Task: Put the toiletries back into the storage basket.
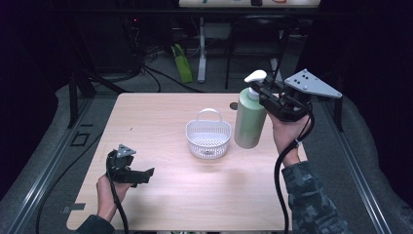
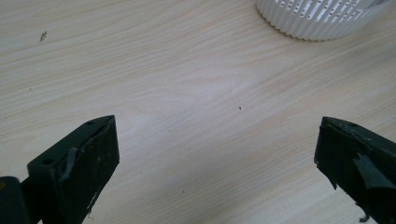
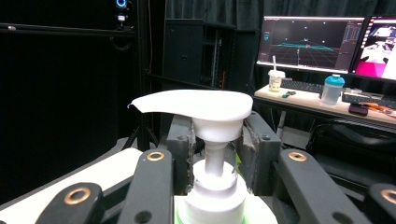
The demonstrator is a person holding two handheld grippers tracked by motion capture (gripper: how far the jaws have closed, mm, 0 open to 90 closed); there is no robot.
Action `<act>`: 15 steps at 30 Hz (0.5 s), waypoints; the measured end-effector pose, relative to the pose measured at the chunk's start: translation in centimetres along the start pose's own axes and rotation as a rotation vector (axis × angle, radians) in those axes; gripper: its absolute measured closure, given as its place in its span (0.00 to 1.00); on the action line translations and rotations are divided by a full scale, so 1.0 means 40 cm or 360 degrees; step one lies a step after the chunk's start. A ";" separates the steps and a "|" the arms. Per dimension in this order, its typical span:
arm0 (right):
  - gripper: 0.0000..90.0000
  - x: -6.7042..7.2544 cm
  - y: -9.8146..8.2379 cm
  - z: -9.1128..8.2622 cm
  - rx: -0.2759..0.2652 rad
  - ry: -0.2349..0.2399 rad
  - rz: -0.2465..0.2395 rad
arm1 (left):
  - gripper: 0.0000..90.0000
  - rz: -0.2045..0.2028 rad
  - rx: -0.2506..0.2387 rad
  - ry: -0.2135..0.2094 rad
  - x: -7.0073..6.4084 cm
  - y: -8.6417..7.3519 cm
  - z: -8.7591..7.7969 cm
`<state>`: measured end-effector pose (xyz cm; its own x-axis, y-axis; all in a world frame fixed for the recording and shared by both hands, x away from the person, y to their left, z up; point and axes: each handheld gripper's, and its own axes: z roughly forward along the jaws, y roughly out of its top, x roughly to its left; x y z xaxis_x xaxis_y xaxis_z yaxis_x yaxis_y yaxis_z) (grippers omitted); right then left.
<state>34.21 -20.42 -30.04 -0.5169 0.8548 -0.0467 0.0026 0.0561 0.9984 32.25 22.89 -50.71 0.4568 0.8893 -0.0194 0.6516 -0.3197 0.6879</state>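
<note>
Holding: the right gripper (image 1: 267, 95) clamps the neck of the green pump bottle (image 1: 250, 122), lifted right of the white basket (image 1: 208, 139).
Left gripper (image 1: 144, 174): jaws wide apart, empty, near-left over the table (image 1: 160, 112).
Handling: probably rigid, smooth, maybe slippery; the neck under the pump head (image 3: 196, 105) seems the surest hold.

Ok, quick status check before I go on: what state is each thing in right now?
Pump bottle: green, upright, lifted off the table, gripped at the neck below its white pump head.
Basket: white, upright on the table, empty, handle up.
Right gripper: shut on the bottle's neck.
Left gripper: open, holding nothing, low over the table.
</note>
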 end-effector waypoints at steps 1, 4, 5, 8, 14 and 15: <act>0.75 0.001 0.002 0.002 0.0004 0.0002 0.0005 | 0.00 0.0001 0.0002 0.0000 -0.001 0.000 0.000; 0.75 0.002 0.006 0.007 0.0007 0.0011 -0.0002 | 0.00 -0.0002 -0.0001 -0.0004 -0.001 0.000 0.000; 0.75 0.001 0.007 0.008 0.0005 0.0014 0.0000 | 0.00 -0.0002 -0.0002 -0.0004 -0.001 0.000 0.000; 0.75 0.001 0.011 0.011 0.0008 0.0017 -0.0001 | 0.00 0.0004 0.0004 -0.0003 0.001 0.000 0.001; 0.75 0.001 0.019 0.018 0.0001 0.0024 -0.0002 | 0.00 0.0018 0.0015 0.0000 0.000 0.002 0.004; 0.75 0.000 0.020 0.020 0.0002 0.0025 -0.0015 | 0.00 0.0020 0.0016 0.0000 0.000 0.003 0.004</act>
<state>34.90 -19.94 -29.28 -0.5304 0.8459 -0.0556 -0.0015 0.0646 0.9979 32.40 22.79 -50.76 0.4648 0.8853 -0.0108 0.6519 -0.3339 0.6808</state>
